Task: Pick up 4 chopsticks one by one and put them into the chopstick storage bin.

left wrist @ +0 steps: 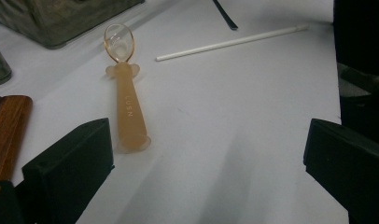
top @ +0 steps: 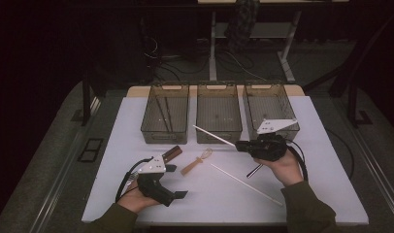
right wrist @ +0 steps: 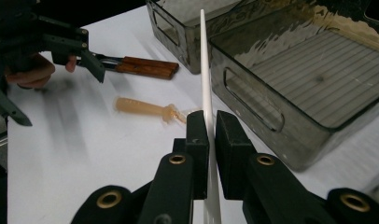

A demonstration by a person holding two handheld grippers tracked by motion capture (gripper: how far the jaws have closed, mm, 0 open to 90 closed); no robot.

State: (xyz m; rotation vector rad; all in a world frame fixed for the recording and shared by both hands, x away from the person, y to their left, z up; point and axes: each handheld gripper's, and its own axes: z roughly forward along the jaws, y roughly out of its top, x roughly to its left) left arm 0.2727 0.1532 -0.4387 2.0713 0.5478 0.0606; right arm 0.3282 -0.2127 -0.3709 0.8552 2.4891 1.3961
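The right gripper (top: pixel 238 144) has its fingers (right wrist: pixel 198 140) clamped on a white stick (top: pixel 213 135), which sticks out past them toward the middle bin (top: pixel 219 112). In the right gripper view the stick runs up between the two pads and its far end lies over the near wall of that bin, so it is off the desk (top: pixel 331 194) and held just in front of the middle bin.

The left gripper (top: pixel 178 182) hovers low over the desk, well in front of the left bin (top: pixel 165 114), with its fingers (left wrist: pixel 71 163) wide apart and nothing between them. An amber spoon (left wrist: pixel 127 100) lies just ahead of it on the desk.

Judged from how things lie, the sorting is at an early stage. The left bin seems to hold some thin dark sticks; the middle bin and the right bin (top: pixel 270 109) look empty. Left on the desk, all in front of the middle bin, are a second white stick (top: pixel 246 184), the spoon, a wooden-handled tool (top: pixel 172 154) near the left gripper, and a thin dark item (top: pixel 254 171) under the right hand. The held stick is picked up but not yet dropped in a bin.
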